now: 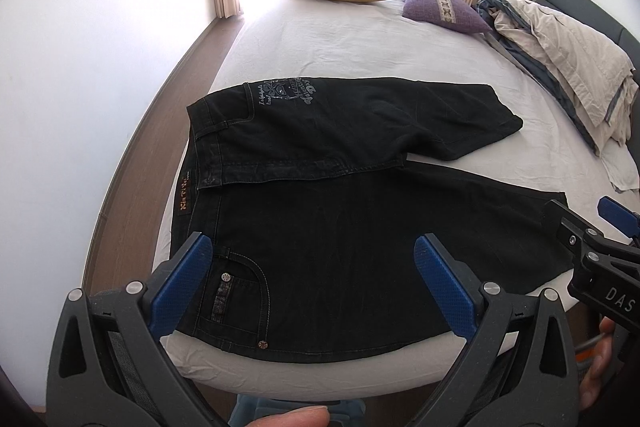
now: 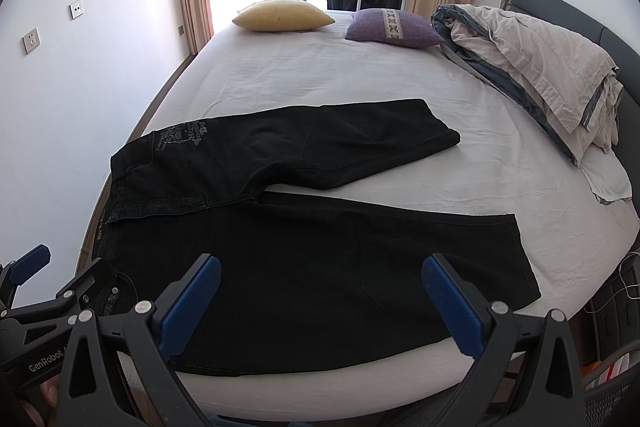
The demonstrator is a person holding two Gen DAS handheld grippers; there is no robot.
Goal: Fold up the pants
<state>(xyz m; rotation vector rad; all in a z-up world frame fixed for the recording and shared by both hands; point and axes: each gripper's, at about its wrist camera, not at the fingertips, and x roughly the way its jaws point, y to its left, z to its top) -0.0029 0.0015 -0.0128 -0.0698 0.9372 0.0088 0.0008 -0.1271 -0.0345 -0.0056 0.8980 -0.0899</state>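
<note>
The black denim pants [image 1: 320, 227] lie flat on the white-sheeted bed [image 1: 360, 47], directly ahead of both grippers, legs splayed apart. The left gripper [image 1: 312, 279] by the waistband and the right gripper [image 2: 320, 301] toward the near leg's hem both gape wide, empty, probably poised to grip that leg.

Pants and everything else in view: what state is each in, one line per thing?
Black jeans: spread flat on bed, legs splayed apart, not yet folded.
Left claw: open, empty, over the waist end.
Right claw: open, empty, over the near leg.
Yellow pillow: lying at far edge.
Purple pillow: lying beside it.
Duvet: loosely folded in a heap.
Bed sheet: wrinkled.
</note>
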